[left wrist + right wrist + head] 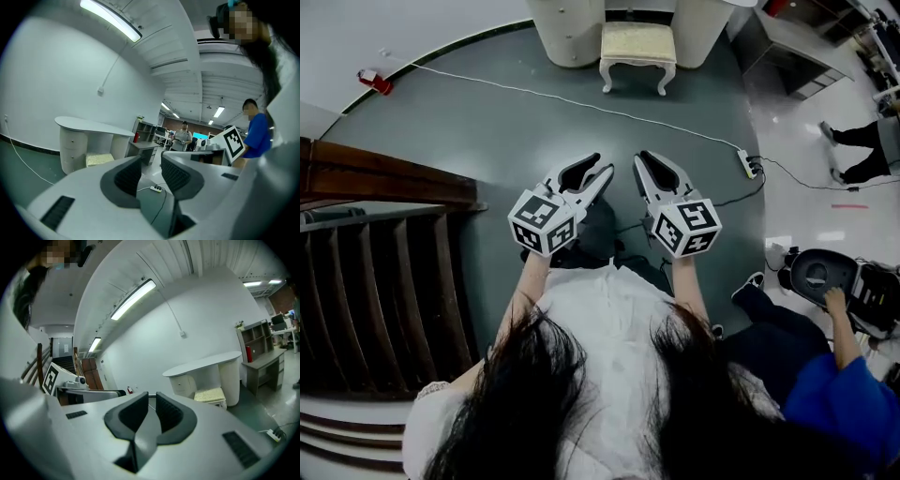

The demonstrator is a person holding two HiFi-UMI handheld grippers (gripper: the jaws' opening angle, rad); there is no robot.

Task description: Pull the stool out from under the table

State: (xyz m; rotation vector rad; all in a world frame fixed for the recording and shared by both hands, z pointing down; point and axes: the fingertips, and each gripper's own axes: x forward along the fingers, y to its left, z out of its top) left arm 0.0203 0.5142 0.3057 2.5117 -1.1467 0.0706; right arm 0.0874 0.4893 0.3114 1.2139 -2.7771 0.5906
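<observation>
1. Stool [637, 52] under worktop [567, 33], well ahead of left gripper [604, 166] and right gripper [641, 165].
2. Power strip [748, 165] on floor [487, 131], right of right gripper.
3. Staircase [375, 281] left of left gripper.

Likely an office: desks [268, 358], shelving [255, 338]

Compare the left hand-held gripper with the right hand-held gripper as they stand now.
Jaws: the left hand-held gripper shows a small gap, while the right hand-held gripper is shut.
Aim: in the head view the left one leans rightward and the right one leans leftward.
Both are empty and are held well short of the stool, which sits under the table.
</observation>
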